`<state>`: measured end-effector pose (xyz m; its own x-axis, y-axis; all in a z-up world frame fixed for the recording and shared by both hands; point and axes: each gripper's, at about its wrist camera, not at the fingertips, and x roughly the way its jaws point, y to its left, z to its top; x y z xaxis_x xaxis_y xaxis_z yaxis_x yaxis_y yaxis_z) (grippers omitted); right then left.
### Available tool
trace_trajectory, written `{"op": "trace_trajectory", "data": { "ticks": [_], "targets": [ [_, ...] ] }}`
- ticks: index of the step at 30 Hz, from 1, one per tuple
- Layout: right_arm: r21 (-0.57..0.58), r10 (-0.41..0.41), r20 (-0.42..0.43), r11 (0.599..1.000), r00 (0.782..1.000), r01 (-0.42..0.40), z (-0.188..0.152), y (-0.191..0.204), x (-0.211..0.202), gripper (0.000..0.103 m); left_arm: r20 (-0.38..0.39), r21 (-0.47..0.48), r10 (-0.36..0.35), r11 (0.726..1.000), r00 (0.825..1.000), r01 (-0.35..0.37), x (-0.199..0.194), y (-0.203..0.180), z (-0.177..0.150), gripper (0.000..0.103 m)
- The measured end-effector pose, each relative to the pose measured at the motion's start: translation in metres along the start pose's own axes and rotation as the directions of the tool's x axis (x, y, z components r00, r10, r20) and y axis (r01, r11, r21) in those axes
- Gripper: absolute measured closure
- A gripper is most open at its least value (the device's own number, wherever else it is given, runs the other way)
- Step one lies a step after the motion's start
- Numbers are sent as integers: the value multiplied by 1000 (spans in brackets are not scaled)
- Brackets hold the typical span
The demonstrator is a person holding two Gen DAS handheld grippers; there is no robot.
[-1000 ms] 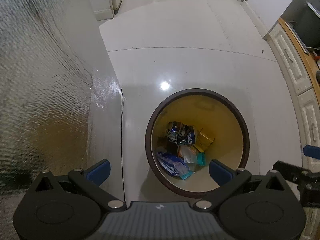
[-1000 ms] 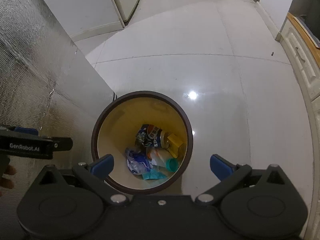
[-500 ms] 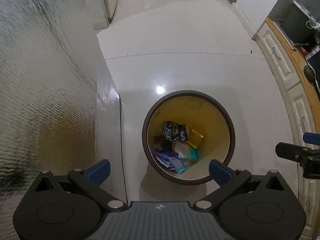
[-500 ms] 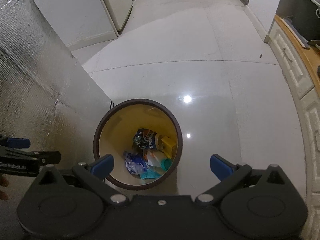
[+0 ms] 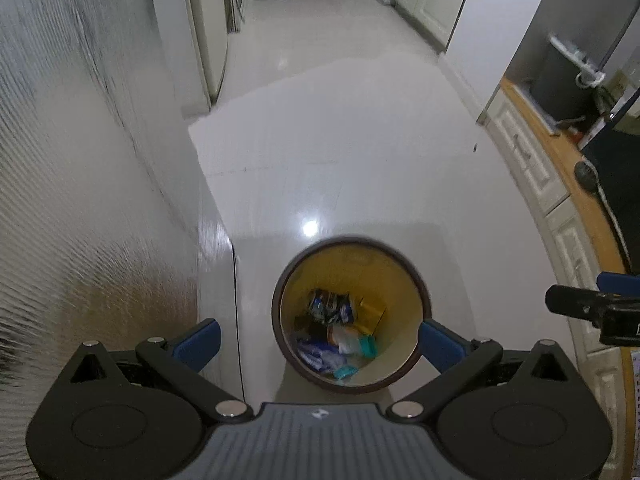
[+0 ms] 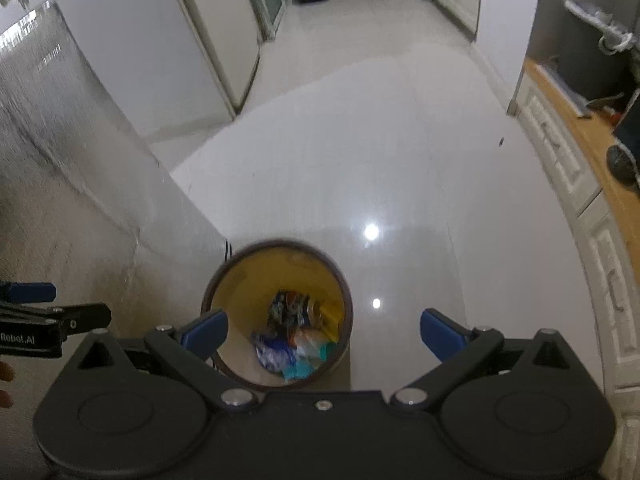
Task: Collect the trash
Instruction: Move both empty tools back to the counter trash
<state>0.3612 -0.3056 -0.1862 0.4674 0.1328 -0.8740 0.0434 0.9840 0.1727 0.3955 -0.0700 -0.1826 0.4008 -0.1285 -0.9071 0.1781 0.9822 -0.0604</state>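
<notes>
Item 1, nearest: my left gripper (image 5: 318, 342), jaws wide apart, nothing between them. It hangs high over the bin.

Item 2: my right gripper (image 6: 323, 332), jaws likewise spread and empty. In its own view the left unit shows at the left edge.

Item 3: round bin (image 5: 425, 312), dark rim, yellow inside, standing on the white tiled floor (image 5: 340, 152) close beside the foot of the foil-faced panel (image 5: 80, 200). Contents, all at the bottom:
- crushed blue can (image 5: 330, 305)
- yellow carton (image 5: 370, 312)
- clear bottle with teal cap (image 5: 354, 343)
- blue-and-white wrapper (image 5: 318, 358)

The trash lies in the bin; I see none loose on the floor.

Item 4, farther: cabinet drawers (image 5: 532, 168) along the floor's right edge under a wooden counter (image 5: 560, 140); a hallway beyond.

Risks, as I judge them: both views are smeared, so a quick descent could clip the rim and tip the bin. The two units sit near each other and could knock together.
</notes>
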Motion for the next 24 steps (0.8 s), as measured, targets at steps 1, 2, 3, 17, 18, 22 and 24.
{"op": "trace_trajectory", "data": {
  "ticks": [1, 2, 3, 17, 18, 22, 24],
  "targets": [
    [4, -2, 18, 1000, 1000, 2, 1, -2, -7, 0, 15, 2, 6, 1000, 1000, -6, -5, -1, 1, 0],
    [9, -5, 38, 1000, 999, 5, 2, -3, -15, 0, 33, 4, 12, 1000, 999, -12, -12, -3, 3, 0],
    [10, -10, 57, 1000, 998, 9, 3, -3, -21, 0, 56, 4, 14, 1000, 998, -15, -18, -4, 4, 0],
    [3, -35, 331, 999, 943, 36, 11, -4, -109, 0, 314, 5, 30, 999, 949, -33, -98, -18, 15, 0],
    [1, -36, 348, 999, 937, 38, 12, -4, -115, 0, 337, 0, 29, 1000, 941, -31, -105, -20, 16, 0],
    [-9, -35, 414, 999, 910, 43, 15, 1, -135, 0, 403, -6, 13, 1000, 915, -11, -128, -25, 19, 0],
    [-13, -25, 443, 999, 896, 34, 16, 3, -144, 0, 425, -17, -3, 1000, 905, 12, -140, -28, 23, 0]
  ]
}}
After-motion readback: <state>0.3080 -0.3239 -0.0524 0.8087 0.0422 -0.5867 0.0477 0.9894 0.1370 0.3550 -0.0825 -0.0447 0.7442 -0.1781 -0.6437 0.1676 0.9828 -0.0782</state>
